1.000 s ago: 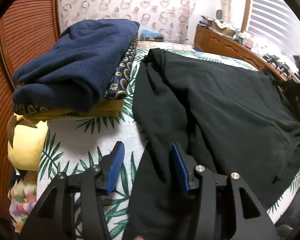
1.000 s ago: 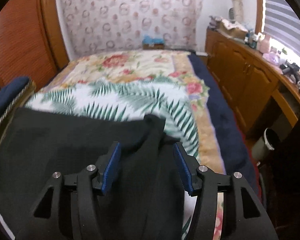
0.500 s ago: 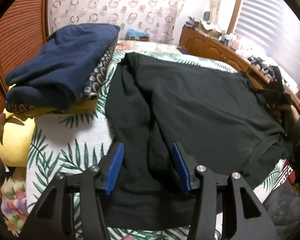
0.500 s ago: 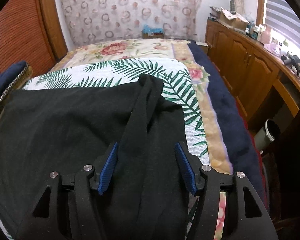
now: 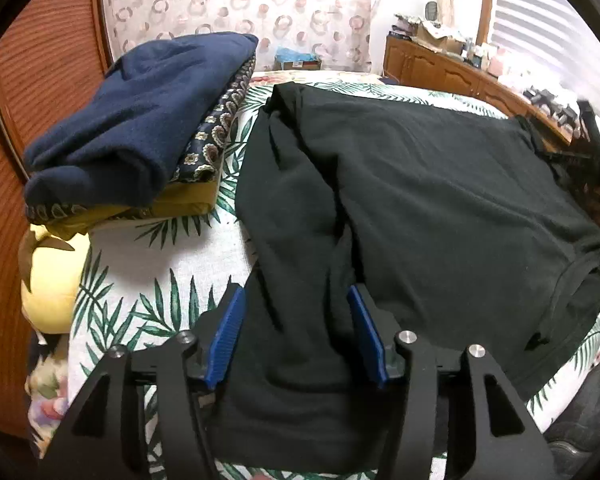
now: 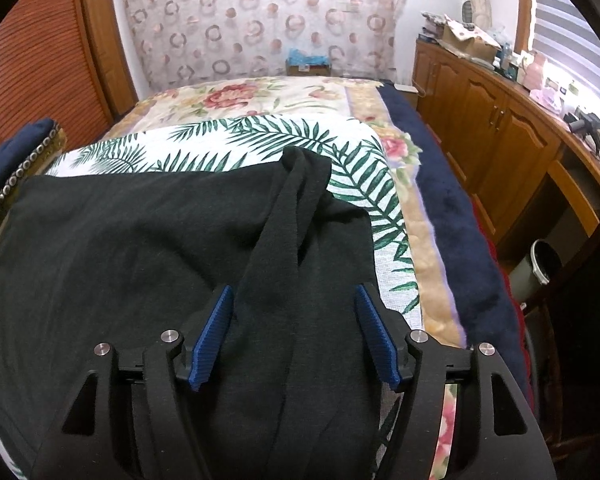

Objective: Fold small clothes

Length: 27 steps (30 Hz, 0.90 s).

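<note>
A black long-sleeved top (image 5: pixel 420 200) lies spread flat on the bed, also in the right wrist view (image 6: pixel 140 248). Its left sleeve (image 5: pixel 296 240) is folded in over the body and runs between my left fingers. My left gripper (image 5: pixel 296 320) is open, its blue pads either side of that sleeve. The right sleeve (image 6: pixel 296 208) is folded in too. My right gripper (image 6: pixel 296 320) is open above it, and it shows at the right edge of the left wrist view (image 5: pixel 592 148).
A stack of folded clothes, navy on top (image 5: pixel 140 120), lies on the bed's left. A yellow plush (image 5: pixel 48 280) is below it. A palm-leaf cloth (image 6: pixel 228 140) covers the bed. Wooden cabinets (image 6: pixel 496 120) and a bin (image 6: pixel 536 268) stand on the right.
Both grippers have drawn back and lifted a little along the folded sleeves, so more of the black top shows. Both stay open.
</note>
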### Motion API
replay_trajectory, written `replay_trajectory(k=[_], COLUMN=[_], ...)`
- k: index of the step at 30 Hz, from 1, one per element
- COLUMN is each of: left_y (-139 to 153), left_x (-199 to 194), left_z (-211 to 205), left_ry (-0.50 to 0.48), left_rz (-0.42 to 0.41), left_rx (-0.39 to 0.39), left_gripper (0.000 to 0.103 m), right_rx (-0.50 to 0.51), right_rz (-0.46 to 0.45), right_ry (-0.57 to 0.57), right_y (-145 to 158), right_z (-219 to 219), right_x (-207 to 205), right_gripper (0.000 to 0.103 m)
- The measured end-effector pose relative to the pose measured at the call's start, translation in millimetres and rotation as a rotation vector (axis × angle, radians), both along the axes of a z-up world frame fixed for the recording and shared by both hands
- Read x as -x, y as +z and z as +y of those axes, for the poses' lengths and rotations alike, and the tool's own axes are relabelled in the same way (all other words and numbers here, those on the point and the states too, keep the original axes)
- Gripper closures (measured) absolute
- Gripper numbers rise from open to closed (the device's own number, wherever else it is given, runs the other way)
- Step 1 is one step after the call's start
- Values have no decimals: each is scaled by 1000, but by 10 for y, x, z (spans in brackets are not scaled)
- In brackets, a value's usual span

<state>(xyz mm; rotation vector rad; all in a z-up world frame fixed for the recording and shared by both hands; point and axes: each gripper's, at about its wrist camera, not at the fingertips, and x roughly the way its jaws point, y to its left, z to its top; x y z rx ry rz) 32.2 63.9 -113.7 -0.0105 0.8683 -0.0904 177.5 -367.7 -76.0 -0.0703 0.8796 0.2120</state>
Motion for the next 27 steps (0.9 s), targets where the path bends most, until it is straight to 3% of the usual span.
replay_trajectory(k=[5, 8, 11, 13, 15, 19, 27], left_y=[-4, 0, 14, 28, 52, 146, 353], left_x=[20, 36, 49, 43, 47, 55, 40], left_z=[47, -10, -82, -104, -125, -138, -259], left_ry=[-1, -37, -86, -115, -122, -105, -116], left_rz=[5, 1, -4, -3, -10, -36, -80], left_rx=[31, 34, 33, 58, 60, 86, 69], left_gripper=[45, 48, 66, 88, 96, 97, 97], right_rx=[30, 29, 30, 30, 30, 29, 32], right_rz=[0, 0, 0, 0, 0, 0, 0], right_ry=[11, 11, 11, 11, 11, 11, 11], right_y=[-19, -22, -22, -23, -23, -23, -28], right_z=[39, 55, 53, 55, 57, 54, 58], right_x=[4, 4, 4, 5, 6, 5, 6], right_gripper=[34, 34, 34, 34, 34, 34, 33])
